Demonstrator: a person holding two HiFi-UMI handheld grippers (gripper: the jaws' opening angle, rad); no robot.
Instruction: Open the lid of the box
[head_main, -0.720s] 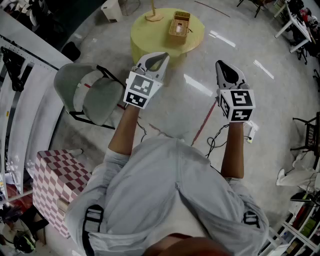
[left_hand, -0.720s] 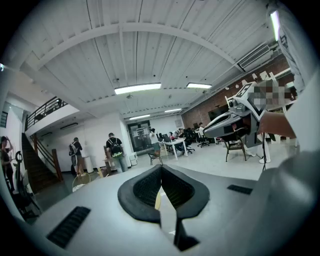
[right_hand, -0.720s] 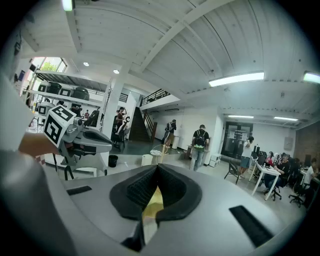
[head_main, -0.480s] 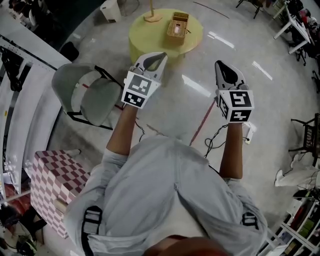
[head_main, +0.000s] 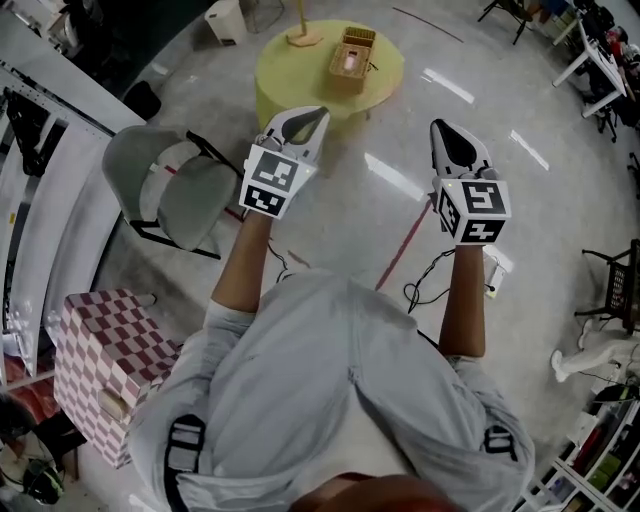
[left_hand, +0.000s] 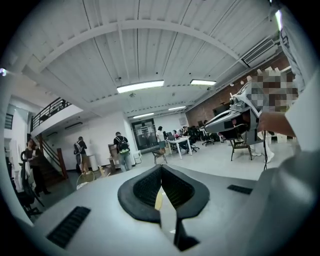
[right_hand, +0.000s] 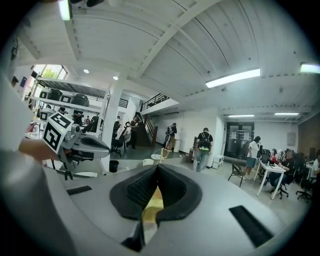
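Observation:
A small woven box (head_main: 348, 57) sits on a round yellow table (head_main: 300, 78) at the top of the head view, well ahead of both grippers. My left gripper (head_main: 318, 113) is held up in front of the body, shut and empty, pointing toward the table's near edge. My right gripper (head_main: 438, 126) is level with it over the bare floor, shut with nothing between its pads. In the left gripper view the jaws (left_hand: 161, 168) meet at the tips. The right gripper view shows its jaws (right_hand: 156, 168) closed too. Whether the box has a lid on cannot be made out.
A wooden stand (head_main: 303, 33) stands on the table beside the box. A grey chair (head_main: 170, 190) is at the left, a red-and-white checkered box (head_main: 100, 365) at the lower left. A red floor line (head_main: 402, 245) and cables run ahead. Desks and several people stand in the distance.
The head view has shifted slightly, so the table and the checkered box sit a little differently in frame. Both grippers keep their pose and stay shut.

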